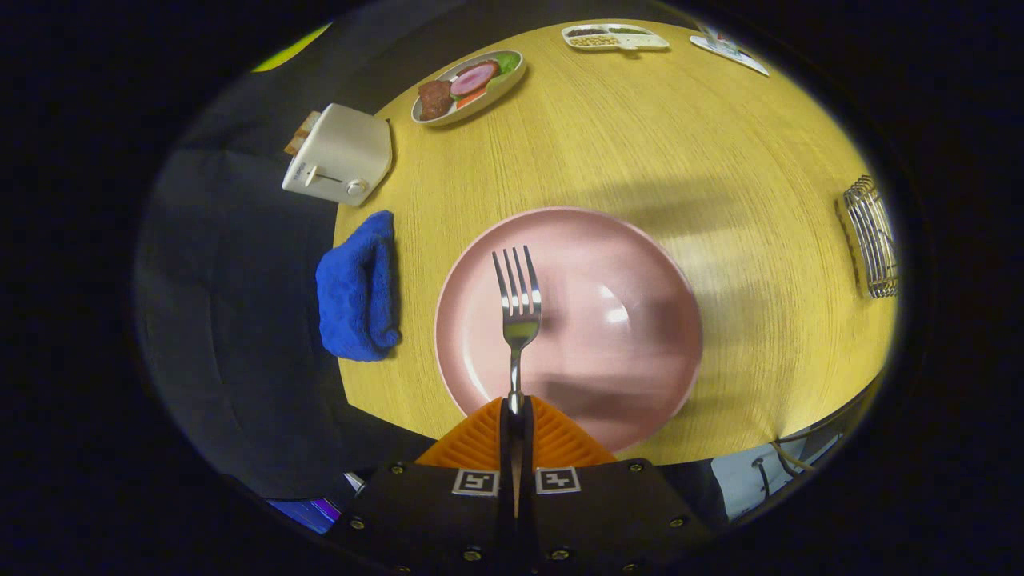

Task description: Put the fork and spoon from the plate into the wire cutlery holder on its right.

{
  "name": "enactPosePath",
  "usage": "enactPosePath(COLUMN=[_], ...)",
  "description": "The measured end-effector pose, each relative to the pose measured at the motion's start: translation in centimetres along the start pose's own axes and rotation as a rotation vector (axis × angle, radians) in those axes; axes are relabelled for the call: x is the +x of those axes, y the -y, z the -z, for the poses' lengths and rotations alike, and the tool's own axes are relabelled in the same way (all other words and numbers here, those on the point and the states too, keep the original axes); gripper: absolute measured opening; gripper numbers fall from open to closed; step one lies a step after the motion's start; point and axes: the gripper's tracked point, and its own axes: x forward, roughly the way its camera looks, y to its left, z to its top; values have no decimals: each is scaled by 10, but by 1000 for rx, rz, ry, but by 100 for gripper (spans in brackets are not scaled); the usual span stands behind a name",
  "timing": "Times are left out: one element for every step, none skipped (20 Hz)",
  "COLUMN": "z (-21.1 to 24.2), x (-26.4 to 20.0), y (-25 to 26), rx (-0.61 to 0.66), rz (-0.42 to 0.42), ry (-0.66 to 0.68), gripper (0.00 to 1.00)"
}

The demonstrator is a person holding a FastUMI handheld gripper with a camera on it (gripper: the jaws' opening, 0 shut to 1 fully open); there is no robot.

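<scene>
My fingers (478,444) come first, pressed together on the handle of the fork (518,308); I grip it low on the stem so the tines point forward, away from me, with the head in plain sight. The fork juts out ahead of my gripper (516,416) over the pink plate (632,264); whether it is lifted off the plate or resting on it I cannot tell. I see no spoon on the plate; it may be in the holder already, but the wire cutlery holder (870,238) is too small to read; it stands well to the right, across bare wooden table (640,136). A blue cloth (356,288) lies left of the plate; a toaster (340,156) and a food dish (468,86) sit beyond, clear of my way.
</scene>
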Motion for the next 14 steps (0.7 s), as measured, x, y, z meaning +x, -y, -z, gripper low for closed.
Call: enactPosePath(z=[-4,-9,-13,-16,-20,-24,-28,-33,-36,-41,-46,-49,-53,-56], x=[-7,-14,-21,-29,-36,-44,-52,-59,-66,-74,-81,-88,-95,-102], y=[2,4,6,8,12,16,20,24,31,38,46,54,64,72], rx=[11,22,33,45,56,71,89,107,123,141,158,176,197,217], rz=[-7,-11,-17,-21,-25,-28,-31,-34,-34,-32,-29,-25,-20,-15], ry=[15,31,49,65,84,101,119,137,155,175,193,212,231,246], gripper=[3,2,2,3,3,3,2,2,3,3,3,2,2,3])
